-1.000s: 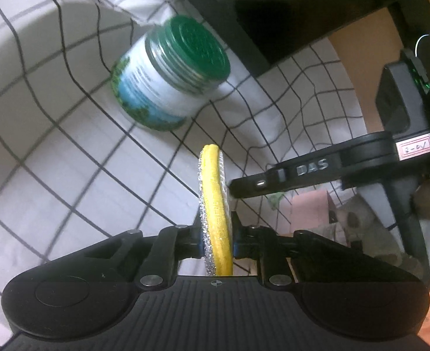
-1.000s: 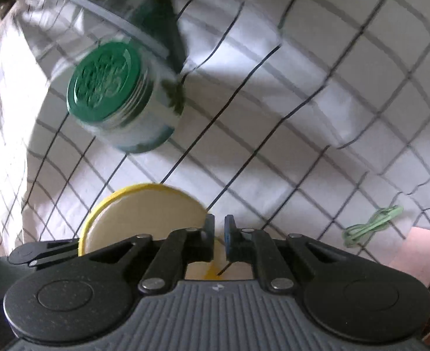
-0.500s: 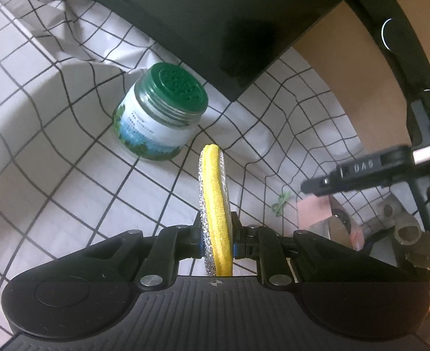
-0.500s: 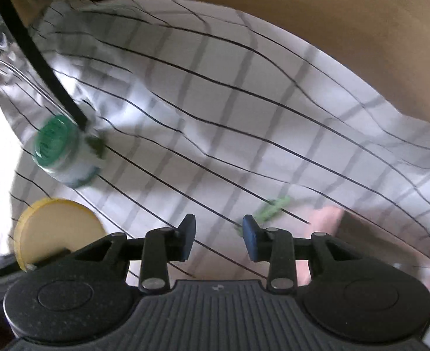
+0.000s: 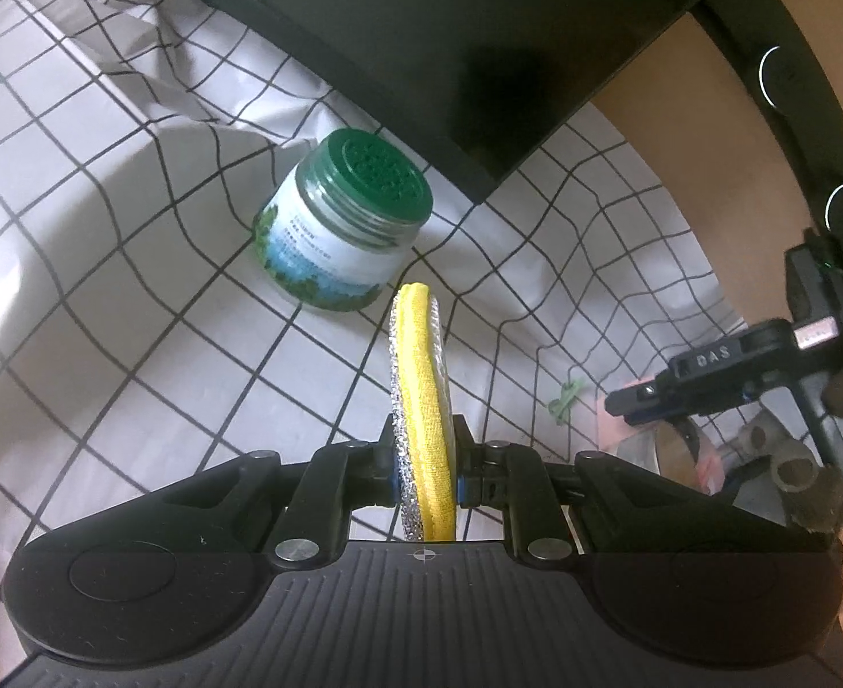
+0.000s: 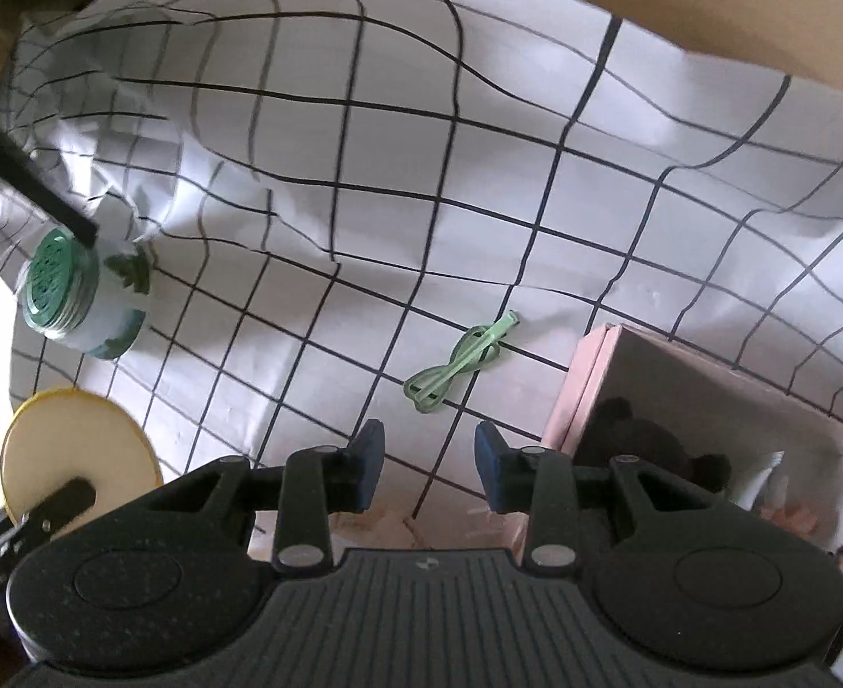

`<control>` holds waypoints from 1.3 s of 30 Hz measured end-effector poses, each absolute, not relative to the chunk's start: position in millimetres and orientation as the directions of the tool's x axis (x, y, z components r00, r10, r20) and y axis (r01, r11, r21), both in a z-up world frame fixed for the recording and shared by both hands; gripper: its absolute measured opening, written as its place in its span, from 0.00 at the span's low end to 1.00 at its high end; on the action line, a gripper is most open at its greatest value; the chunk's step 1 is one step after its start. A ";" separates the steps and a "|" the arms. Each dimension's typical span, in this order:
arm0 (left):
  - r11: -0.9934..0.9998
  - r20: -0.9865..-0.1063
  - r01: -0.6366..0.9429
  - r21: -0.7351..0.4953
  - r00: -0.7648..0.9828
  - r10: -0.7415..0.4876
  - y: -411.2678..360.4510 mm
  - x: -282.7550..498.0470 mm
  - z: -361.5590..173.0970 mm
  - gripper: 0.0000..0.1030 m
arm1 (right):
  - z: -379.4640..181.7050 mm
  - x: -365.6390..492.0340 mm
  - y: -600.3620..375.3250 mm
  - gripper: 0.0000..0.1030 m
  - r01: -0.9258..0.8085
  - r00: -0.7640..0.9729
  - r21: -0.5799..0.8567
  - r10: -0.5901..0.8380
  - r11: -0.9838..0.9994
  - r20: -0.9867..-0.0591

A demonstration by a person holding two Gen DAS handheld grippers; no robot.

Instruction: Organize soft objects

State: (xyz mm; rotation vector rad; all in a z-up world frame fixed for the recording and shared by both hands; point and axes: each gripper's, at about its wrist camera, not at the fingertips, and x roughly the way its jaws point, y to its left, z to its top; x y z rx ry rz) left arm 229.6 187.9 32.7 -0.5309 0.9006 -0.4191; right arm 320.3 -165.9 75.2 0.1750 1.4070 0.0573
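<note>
My left gripper (image 5: 425, 473) is shut on a round yellow and silver scouring pad (image 5: 418, 395), held edge-on above the checked cloth. The pad also shows in the right wrist view (image 6: 77, 453) at the lower left, flat face on. My right gripper (image 6: 427, 473) is open and empty, above the cloth just short of a green hair tie (image 6: 459, 364). It shows in the left wrist view (image 5: 645, 398) at the right. A pink box (image 6: 708, 430) holding soft toys sits at the right.
A green-lidded jar (image 5: 344, 232) stands on the white checked cloth (image 5: 106, 315) behind the pad; it also shows in the right wrist view (image 6: 74, 295). A black monitor (image 5: 450, 46) hangs over the back. A brown table edge (image 6: 708, 0) runs behind the cloth.
My right gripper has opened and swung right, away from the pad and toward the hair tie and pink box. My left gripper still holds the pad and has pulled back from the jar.
</note>
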 end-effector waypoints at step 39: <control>0.829 -0.627 0.139 -0.542 0.590 -0.509 191.7 205.6 65.6 0.18 | 78.5 339.3 -138.8 0.04 0.022 0.274 0.033 0.026 0.999 -0.961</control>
